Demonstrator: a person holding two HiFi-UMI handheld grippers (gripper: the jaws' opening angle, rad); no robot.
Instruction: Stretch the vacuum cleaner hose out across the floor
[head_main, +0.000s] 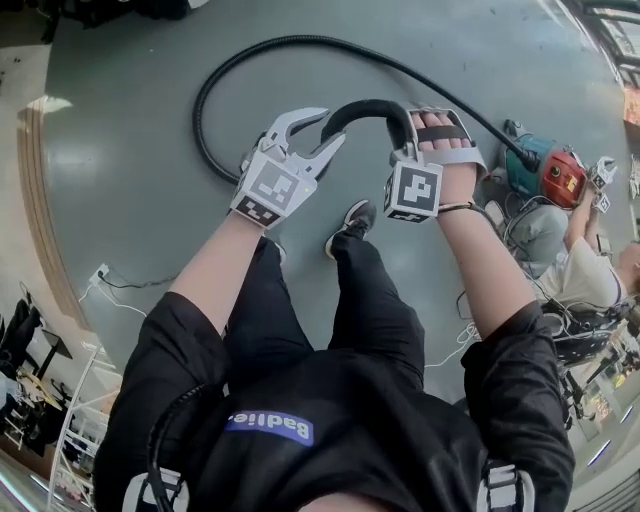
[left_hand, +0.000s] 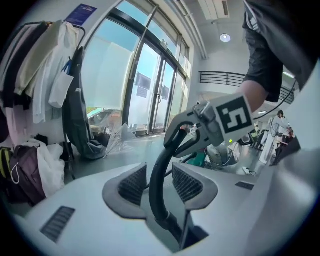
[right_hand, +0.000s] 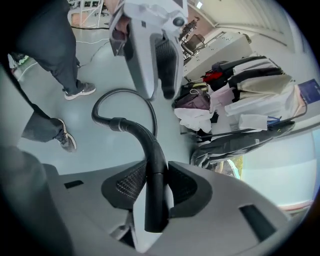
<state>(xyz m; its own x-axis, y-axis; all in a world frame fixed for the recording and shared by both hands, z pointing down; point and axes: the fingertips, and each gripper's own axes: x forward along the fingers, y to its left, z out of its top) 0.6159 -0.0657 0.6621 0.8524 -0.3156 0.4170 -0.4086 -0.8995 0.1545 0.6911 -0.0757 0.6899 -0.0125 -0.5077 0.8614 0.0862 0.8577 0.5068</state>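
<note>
A black vacuum hose (head_main: 205, 130) lies in a loop on the grey floor and runs to a teal and red vacuum cleaner (head_main: 548, 172). Its curved rigid handle end (head_main: 365, 108) is lifted between both grippers. My right gripper (head_main: 440, 118) is shut on the handle tube (right_hand: 152, 150), and the pads press it from both sides. My left gripper (head_main: 305, 135) is open around the hose (left_hand: 159, 185) near where the ribbed part begins. A gap shows on each side of the hose there.
A seated person (head_main: 580, 270) is beside the vacuum cleaner at the right, among cables. A socket with a white cable (head_main: 100, 275) lies at the left floor edge. A clothes rack (left_hand: 40, 75) and bags stand by the glass doors (left_hand: 150, 90). My own feet (head_main: 350, 222) are under the grippers.
</note>
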